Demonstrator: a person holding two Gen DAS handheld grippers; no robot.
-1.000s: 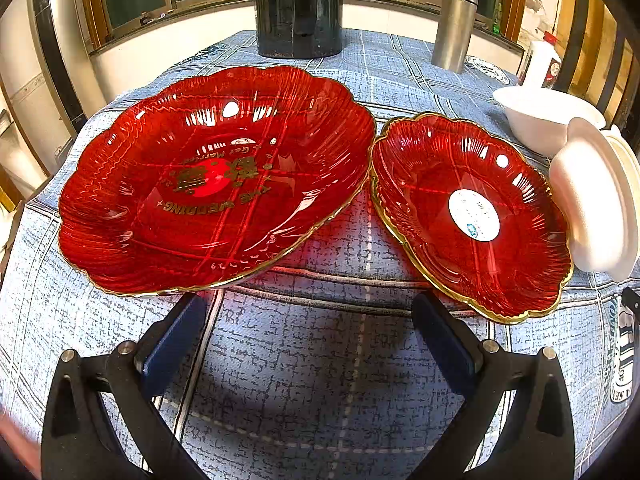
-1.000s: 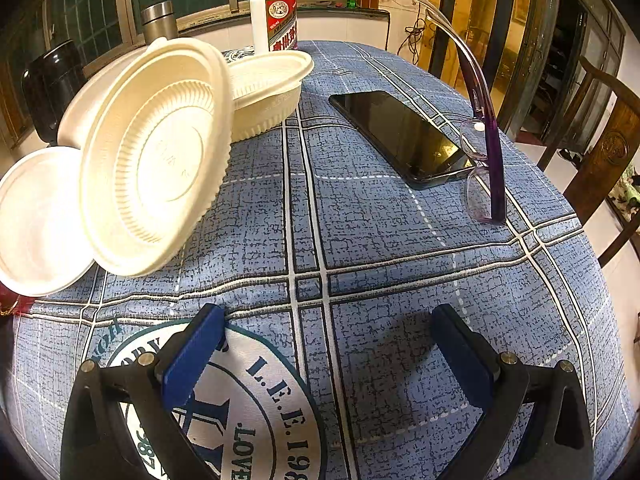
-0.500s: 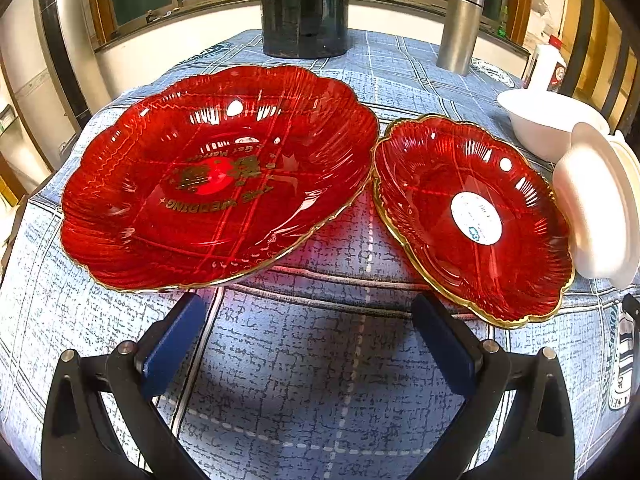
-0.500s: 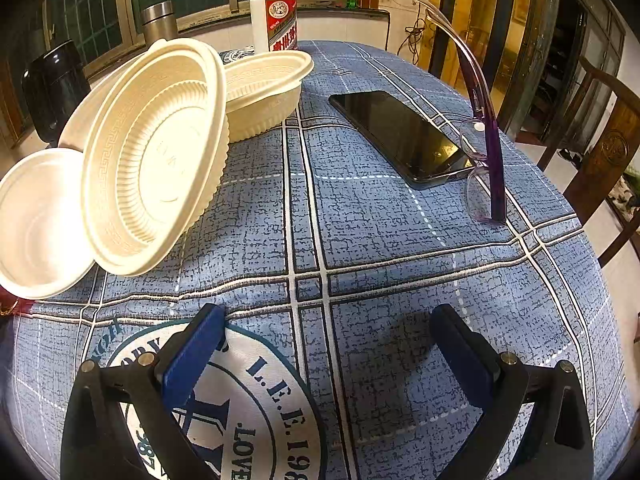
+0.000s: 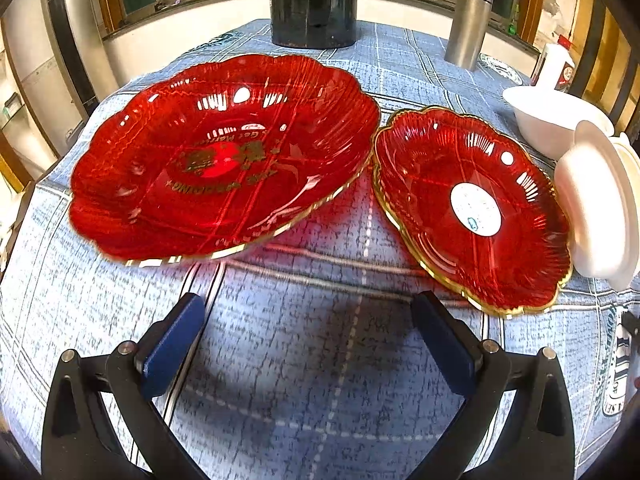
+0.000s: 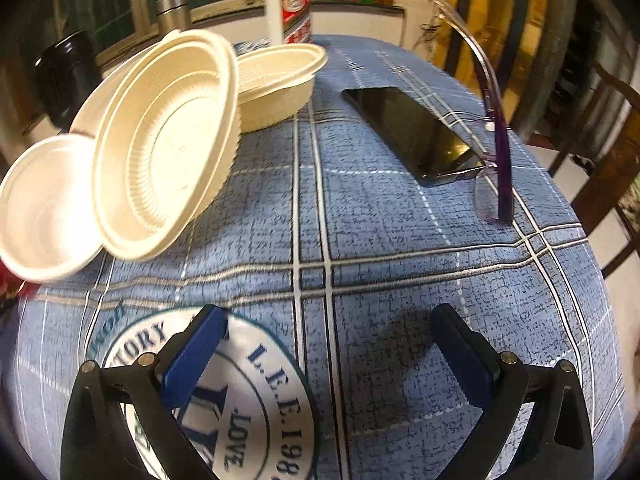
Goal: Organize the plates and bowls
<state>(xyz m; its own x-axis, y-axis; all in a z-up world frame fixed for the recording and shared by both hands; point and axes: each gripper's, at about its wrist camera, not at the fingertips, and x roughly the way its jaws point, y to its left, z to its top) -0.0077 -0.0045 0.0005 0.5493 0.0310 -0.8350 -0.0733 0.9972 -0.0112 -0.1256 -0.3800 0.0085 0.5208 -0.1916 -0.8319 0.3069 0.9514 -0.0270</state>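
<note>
Bright window daylight, glare on the large red plate (image 5: 224,156), soft shadows — fisheye-bent edges, slight motion blur

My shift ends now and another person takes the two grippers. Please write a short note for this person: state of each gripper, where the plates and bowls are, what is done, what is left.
Left gripper: open, holds nothing, pointed at the red plates.
Right gripper: open, holds nothing, above the blue tablecloth.
Large red plate and small red plate lie side by side, rims almost touching.
Two cream bowls and a white bowl lean tilted against one another; another cream bowl stands upright behind.
Done: nothing stacked yet.
Left: probably put the small plate on the large one and nest the bowls. Mind the phone and glasses.
</note>
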